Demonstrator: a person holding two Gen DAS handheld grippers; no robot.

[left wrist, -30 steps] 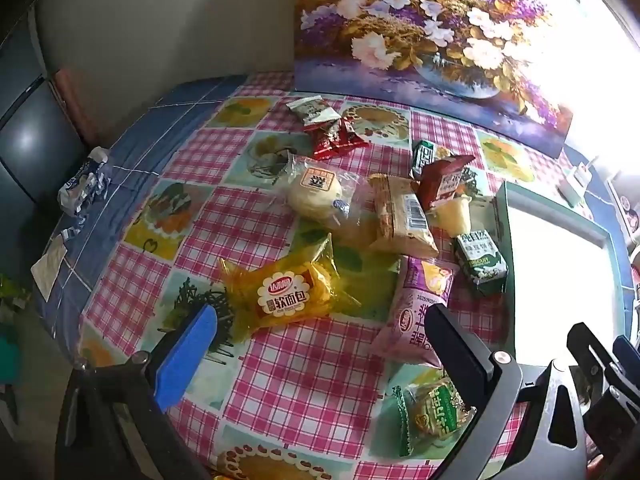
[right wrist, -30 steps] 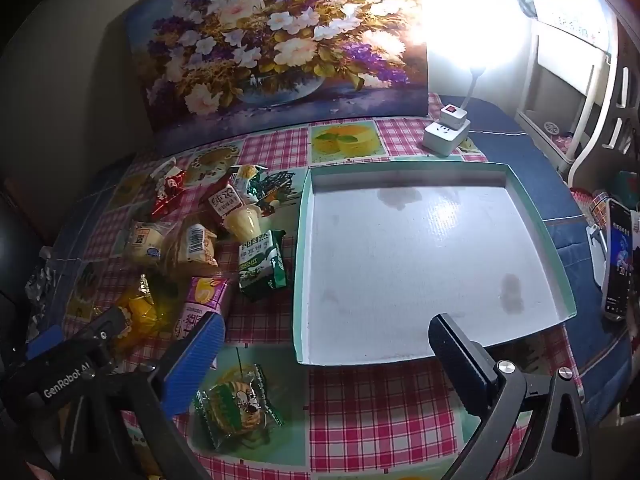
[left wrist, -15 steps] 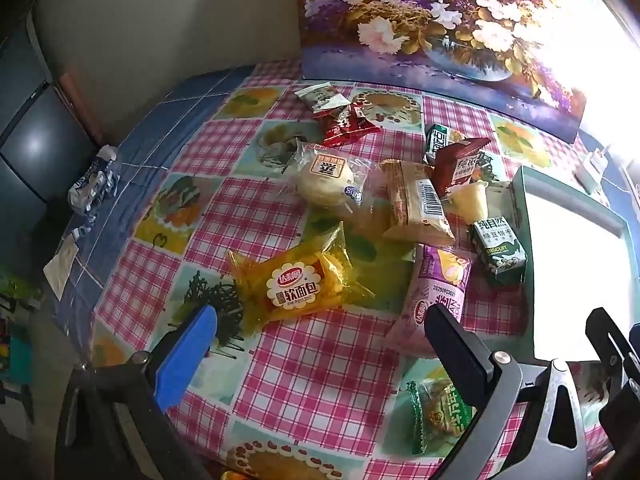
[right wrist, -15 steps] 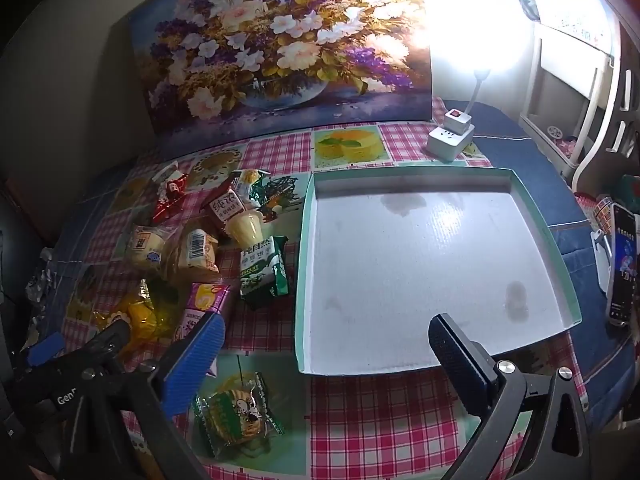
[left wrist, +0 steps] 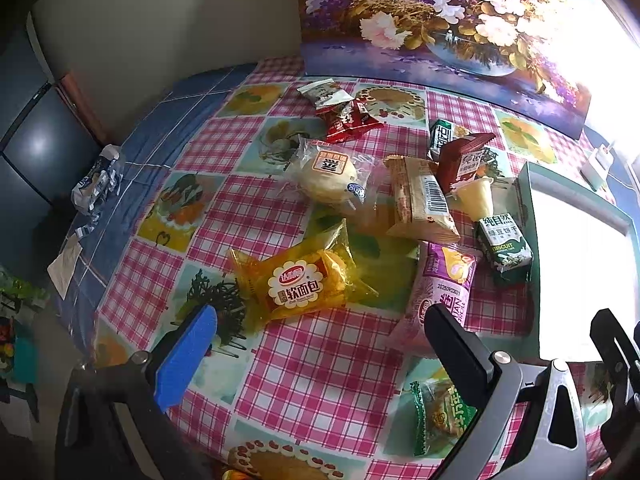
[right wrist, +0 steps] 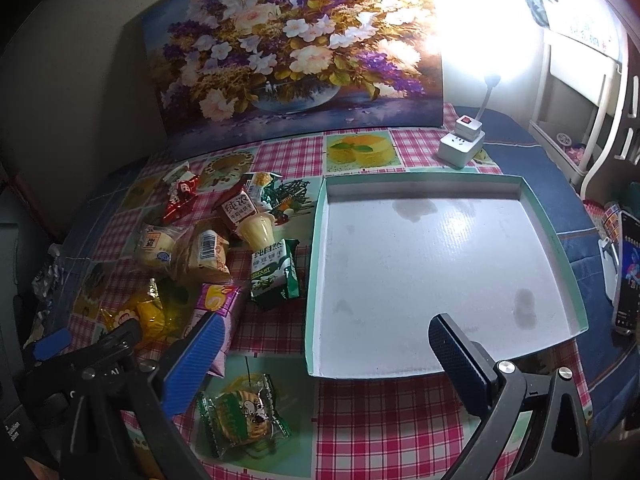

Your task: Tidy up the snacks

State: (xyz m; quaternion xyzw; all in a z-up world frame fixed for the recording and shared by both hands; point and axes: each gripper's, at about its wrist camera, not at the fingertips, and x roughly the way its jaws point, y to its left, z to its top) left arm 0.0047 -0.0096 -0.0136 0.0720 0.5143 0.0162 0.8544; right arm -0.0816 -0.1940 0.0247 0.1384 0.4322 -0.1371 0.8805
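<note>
Hovering over the table, the left gripper [left wrist: 320, 344] has its jaws spread wide and holds nothing. The right gripper [right wrist: 328, 344] is spread wide too, also with nothing in it. The snacks lie in a loose pile on the checked cloth [left wrist: 320, 360], just beside the white tray [right wrist: 440, 272], which has nothing in it. So the sorting looks like it has not started yet.

The yellow bread pack [left wrist: 300, 284] lies nearest, between the left fingers, with the pink roll pack [left wrist: 444, 292] beside it. The next move is probably to come down on one pack, pinch it softly, and carry it to the tray.

The green cookie pack [right wrist: 244, 408] is partly hidden in the left view. The lamp glare [right wrist: 480, 20] washes out the far corner, so I can't tell what is there.
</note>
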